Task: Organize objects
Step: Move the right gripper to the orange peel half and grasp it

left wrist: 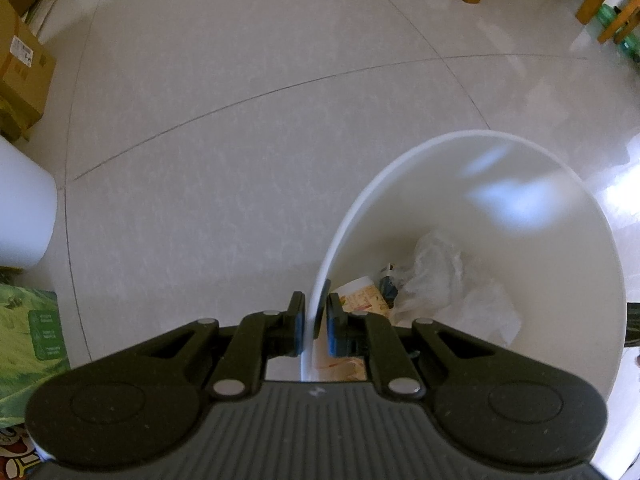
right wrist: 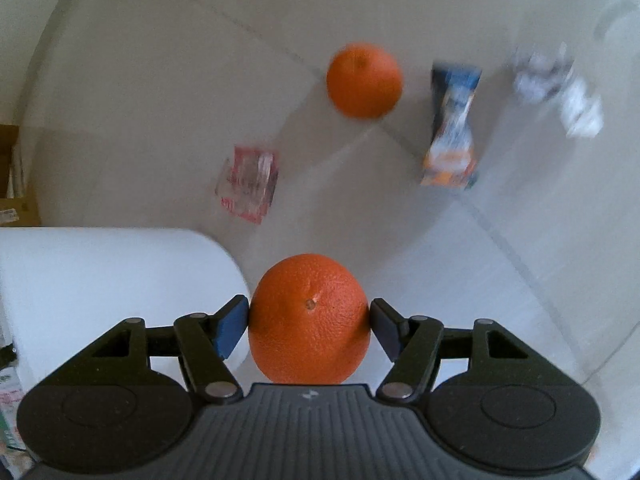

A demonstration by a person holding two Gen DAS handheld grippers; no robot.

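gripping the rim of the white bin (left wrist: 576, 264), your left gripper (left wrist: 313, 322) has its blue pads nearly together, one outside the wall and one inside, with the thin edge pinched between them. down in that bin you can see crumpled clear plastic (left wrist: 452, 284) and a printed carton (left wrist: 362, 296) just beyond the right pad.

your right gripper (right wrist: 309, 326) is spread wide around an orange (right wrist: 309, 320), both pads pressed against its sides, the fruit sitting squarely between the fingers and close against the gripper body. a white container (right wrist: 112, 280) stands just left of it. on the floor ahead, left to right and well apart from the claw, lie a red-printed clear wrapper (right wrist: 247, 184), a second orange (right wrist: 364, 80), a blue and orange packet (right wrist: 452, 128) and a blurred white wrapper (right wrist: 560, 92).
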